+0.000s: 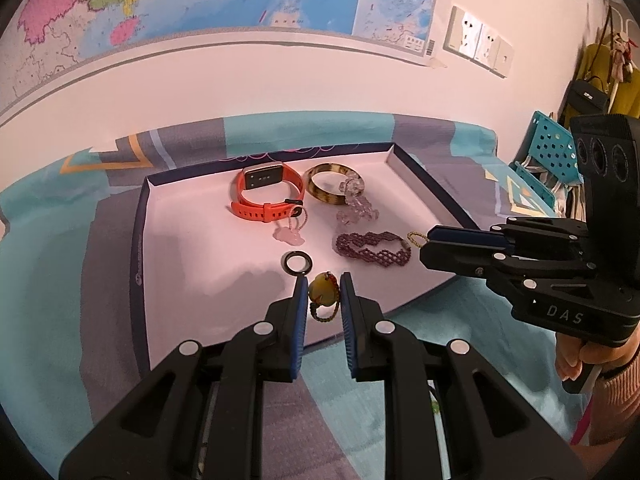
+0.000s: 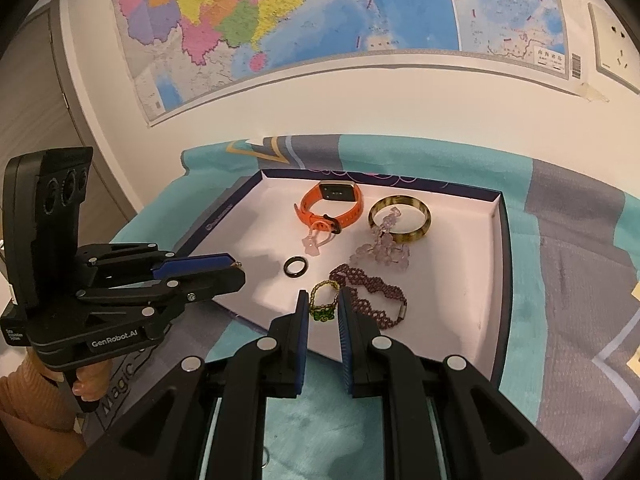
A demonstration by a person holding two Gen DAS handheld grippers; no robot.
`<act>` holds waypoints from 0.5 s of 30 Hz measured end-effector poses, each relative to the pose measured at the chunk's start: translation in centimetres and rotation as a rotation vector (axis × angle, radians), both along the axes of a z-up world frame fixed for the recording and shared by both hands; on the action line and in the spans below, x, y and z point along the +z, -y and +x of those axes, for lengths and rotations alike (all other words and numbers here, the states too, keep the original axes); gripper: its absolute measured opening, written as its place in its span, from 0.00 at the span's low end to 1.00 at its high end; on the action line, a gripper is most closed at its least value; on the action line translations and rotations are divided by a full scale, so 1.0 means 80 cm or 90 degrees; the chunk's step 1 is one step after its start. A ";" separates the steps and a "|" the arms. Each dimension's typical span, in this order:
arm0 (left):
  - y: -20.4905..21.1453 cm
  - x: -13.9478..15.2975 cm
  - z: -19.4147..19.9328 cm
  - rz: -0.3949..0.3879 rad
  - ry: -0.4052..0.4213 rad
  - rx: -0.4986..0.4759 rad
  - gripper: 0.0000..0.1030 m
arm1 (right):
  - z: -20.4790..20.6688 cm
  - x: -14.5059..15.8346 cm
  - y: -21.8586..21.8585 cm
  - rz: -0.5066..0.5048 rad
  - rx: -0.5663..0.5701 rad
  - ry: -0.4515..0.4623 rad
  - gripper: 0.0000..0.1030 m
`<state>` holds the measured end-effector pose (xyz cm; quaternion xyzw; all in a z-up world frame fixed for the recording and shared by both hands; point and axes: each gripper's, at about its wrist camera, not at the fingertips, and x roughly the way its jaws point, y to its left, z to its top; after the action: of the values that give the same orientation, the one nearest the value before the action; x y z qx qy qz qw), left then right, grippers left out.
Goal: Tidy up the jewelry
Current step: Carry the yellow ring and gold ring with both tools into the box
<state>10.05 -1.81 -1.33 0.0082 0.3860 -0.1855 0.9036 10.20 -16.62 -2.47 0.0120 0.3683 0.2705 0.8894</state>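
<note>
Two wrist views look down on a shallow white cardboard tray with a dark blue rim (image 1: 138,240), lying on a teal and grey patterned cloth (image 1: 48,280) below a colourful wall map (image 2: 280,20).

In the left wrist view, the left gripper (image 1: 322,280) fills the lower centre. It is clenched on a round yellow bead with a loop of small beads (image 1: 322,294), held over the tray's near edge. Just above its tips lies a plain black ring (image 1: 298,262).

In the right wrist view, the right gripper (image 2: 322,298) sits at lower centre, clenched on a small yellow-and-green beaded loop (image 2: 322,315) over the tray's near part.

To the right of that loop lies a purple woven bead bracelet (image 2: 376,298). Further up the frame are a pale pink crystal bead bracelet (image 2: 382,250), draped over an amber tortoiseshell bangle (image 2: 424,216), and an orange rubber watch strap with a dark rectangular face (image 2: 336,202). A pink flower charm on a thin loop (image 2: 314,246) rests against the strap.

A hand in a ribbed orange sleeve (image 2: 24,392) grips the left handle at the lower left.
</note>
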 end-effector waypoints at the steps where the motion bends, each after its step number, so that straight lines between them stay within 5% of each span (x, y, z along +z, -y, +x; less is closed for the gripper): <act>1: 0.000 -0.001 0.003 0.001 -0.002 0.001 0.16 | 0.003 -0.001 0.000 0.000 -0.001 -0.002 0.13; 15: 0.015 -0.026 0.032 0.019 -0.037 0.002 0.16 | 0.032 -0.024 -0.010 -0.018 -0.009 -0.035 0.12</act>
<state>12.60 -3.01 -3.38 0.0155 0.4152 -0.1781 0.8920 12.72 -15.84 -4.35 0.0091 0.3966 0.2586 0.8807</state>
